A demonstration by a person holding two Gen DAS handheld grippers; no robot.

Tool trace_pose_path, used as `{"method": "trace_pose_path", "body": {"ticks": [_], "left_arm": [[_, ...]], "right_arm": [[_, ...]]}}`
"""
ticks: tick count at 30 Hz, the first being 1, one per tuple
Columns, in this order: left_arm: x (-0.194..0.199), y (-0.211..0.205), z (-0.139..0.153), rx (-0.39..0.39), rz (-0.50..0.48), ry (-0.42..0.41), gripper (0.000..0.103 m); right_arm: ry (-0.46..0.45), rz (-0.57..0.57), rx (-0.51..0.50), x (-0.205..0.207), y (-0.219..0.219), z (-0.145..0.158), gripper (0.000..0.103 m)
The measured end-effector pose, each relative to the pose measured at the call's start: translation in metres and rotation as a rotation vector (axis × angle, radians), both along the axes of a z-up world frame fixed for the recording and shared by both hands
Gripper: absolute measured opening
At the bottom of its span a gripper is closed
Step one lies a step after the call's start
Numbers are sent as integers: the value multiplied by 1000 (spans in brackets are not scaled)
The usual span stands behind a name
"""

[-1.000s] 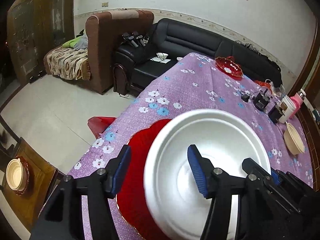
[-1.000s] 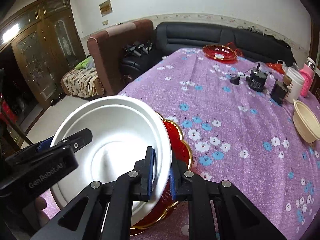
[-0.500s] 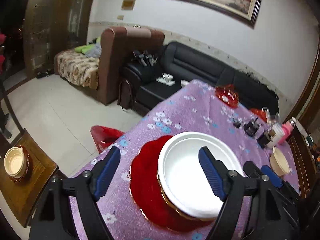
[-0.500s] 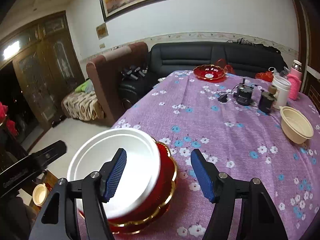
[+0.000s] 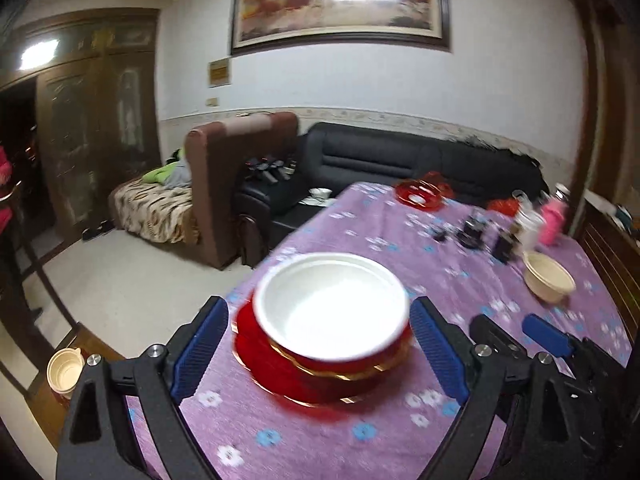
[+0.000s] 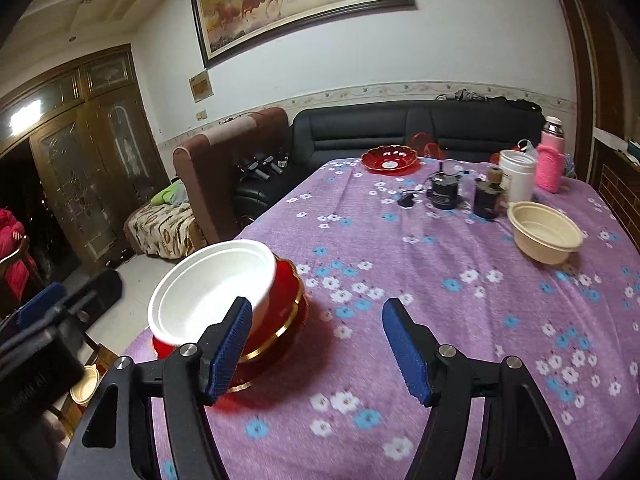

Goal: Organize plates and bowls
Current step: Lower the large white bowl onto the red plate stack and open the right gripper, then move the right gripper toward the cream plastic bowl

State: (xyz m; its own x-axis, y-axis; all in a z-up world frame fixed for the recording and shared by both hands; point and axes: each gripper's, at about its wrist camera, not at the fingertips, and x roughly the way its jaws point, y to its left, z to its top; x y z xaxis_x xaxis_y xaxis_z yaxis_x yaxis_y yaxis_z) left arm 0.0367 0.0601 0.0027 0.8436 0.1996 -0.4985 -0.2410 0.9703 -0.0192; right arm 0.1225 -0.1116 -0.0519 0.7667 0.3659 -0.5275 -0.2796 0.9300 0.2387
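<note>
Two tools, left (image 5: 318, 354) and right (image 6: 316, 350), have just spread and hold nothing; we have the white bowl (image 6: 212, 292) stacked on red plates (image 6: 286, 300), the beige bowl (image 6: 546, 236) remaining.

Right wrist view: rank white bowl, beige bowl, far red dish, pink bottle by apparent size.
1. white bowl, though it sits nearest the camera
2. beige bowl
3. far red dish, farther off, so true size unsure
4. pink bottle

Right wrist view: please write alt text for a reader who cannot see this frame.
A white bowl sits stacked in red gold-rimmed plates near the corner of a purple floral tablecloth. The open right gripper holds nothing. Farther back stand a cream bowl and a red dish.
</note>
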Motion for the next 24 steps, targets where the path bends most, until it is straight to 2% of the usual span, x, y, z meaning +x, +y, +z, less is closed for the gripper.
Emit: {"method": "trace_pose_path", "body": {"ticks": [8, 24], "left_arm": [[-3, -48, 0, 46, -77, 20, 92], [16, -122, -4, 152, -182, 51, 92]], "right_arm": [[10, -79, 27, -20, -52, -7, 74], [23, -240, 45, -15, -153, -11, 74]]}}
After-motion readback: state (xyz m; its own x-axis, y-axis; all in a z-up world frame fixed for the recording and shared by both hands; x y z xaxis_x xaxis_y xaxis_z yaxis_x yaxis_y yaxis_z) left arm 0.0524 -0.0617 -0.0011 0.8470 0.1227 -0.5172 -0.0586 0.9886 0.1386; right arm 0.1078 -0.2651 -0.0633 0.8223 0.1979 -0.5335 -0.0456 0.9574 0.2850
